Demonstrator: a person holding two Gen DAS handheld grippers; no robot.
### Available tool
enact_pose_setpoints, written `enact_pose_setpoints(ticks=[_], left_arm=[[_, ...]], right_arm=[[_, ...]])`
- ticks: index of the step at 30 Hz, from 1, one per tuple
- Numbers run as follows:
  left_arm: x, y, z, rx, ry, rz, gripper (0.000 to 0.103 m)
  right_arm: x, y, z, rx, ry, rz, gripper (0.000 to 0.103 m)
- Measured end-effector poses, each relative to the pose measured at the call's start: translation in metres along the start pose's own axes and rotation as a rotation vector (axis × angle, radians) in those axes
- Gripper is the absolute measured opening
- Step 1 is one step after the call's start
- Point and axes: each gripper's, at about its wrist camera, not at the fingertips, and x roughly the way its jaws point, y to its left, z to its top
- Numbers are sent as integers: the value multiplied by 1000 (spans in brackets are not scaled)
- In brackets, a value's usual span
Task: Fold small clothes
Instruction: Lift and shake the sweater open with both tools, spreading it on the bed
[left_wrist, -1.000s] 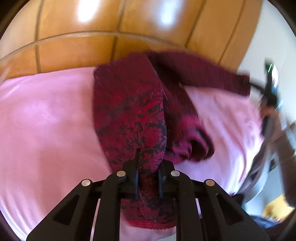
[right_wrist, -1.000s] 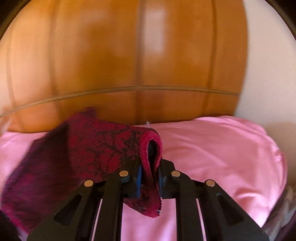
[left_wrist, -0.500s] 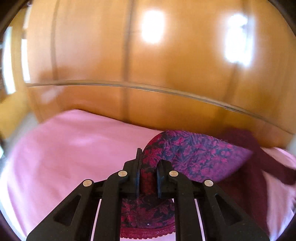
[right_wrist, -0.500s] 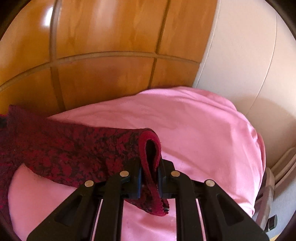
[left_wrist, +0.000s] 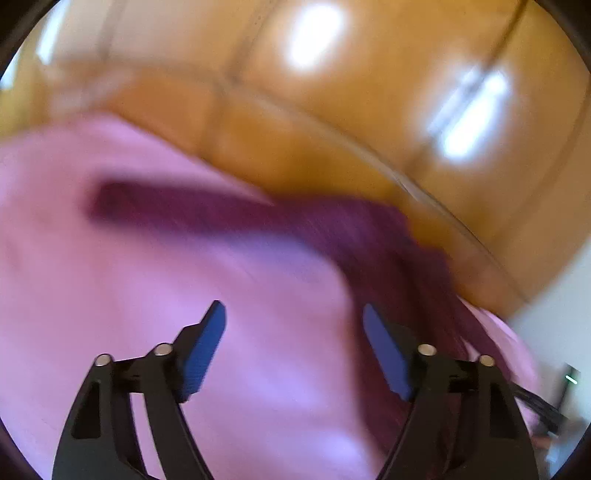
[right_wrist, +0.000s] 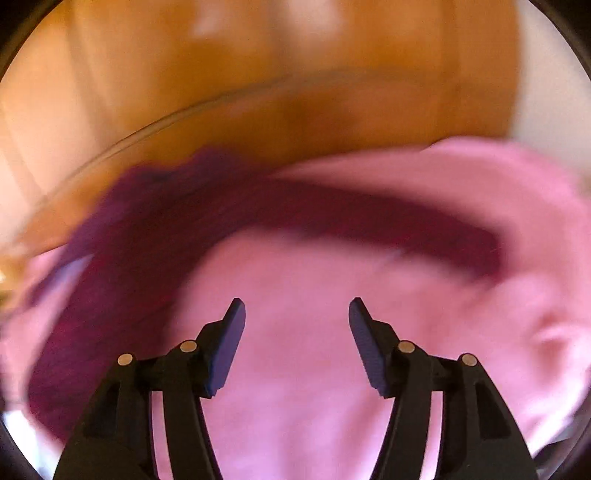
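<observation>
In the left wrist view the fingers (left_wrist: 207, 343) of the left gripper (left_wrist: 293, 347) are spread wide, and nothing is held between them; only pink sheet (left_wrist: 147, 295) is seen in the gap. The right gripper (right_wrist: 297, 343) is likewise spread apart and empty over the same sheet. With both pairs parted, the garment (right_wrist: 332, 210) is judged to have been laid down so that it can lie flat on its own.

The garment, a dark red cloth, is draped on the sheet well beyond the fingertips. From the right gripper it runs as a band from 9 o'clock across 12 toward 2 o'clock. From the left gripper it (left_wrist: 258, 218) is seen from 11 o'clock round to 3 o'clock, where it passes behind the right-hand finger. Both views are blurred, so its folds and edges cannot be made out. A bed seems likely under the sheet, which would serve as the folding surface.

A wooden panel (right_wrist: 295, 92) stands behind at 12 o'clock.
</observation>
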Motion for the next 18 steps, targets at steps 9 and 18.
enact_pose_setpoints(ticks=[9, 18], left_arm=[[84, -35, -72, -208, 262, -334, 64], [20, -59, -38, -45, 135, -299, 10]], right_arm=[[57, 72, -49, 30, 215, 285, 43], [-30, 69, -25, -103, 21, 195, 11]])
